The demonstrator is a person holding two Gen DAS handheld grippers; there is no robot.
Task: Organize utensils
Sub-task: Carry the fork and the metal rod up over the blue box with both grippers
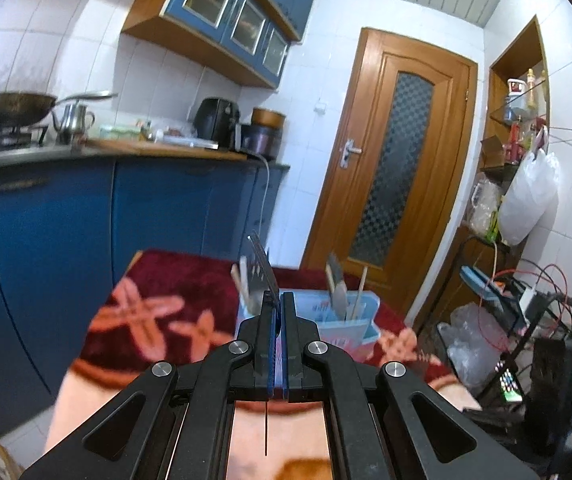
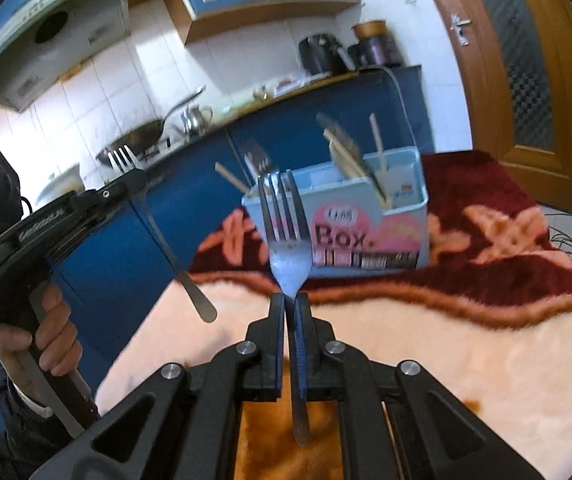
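Right gripper (image 2: 290, 300) clamped on fork (image 2: 286, 236), tines up, short of blue box (image 2: 366, 240). Left gripper (image 1: 280, 300) clamped on second fork (image 1: 264, 268), also short of box. Carrying step; next, likely lowering forks into box compartment.

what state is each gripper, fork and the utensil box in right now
left gripper: shut on a fork, edge-on
left fork: held mid-handle, tines up, tilted
right gripper: shut on a fork
right fork: upright, tines up
utensil box: upright on blanket, holding utensils
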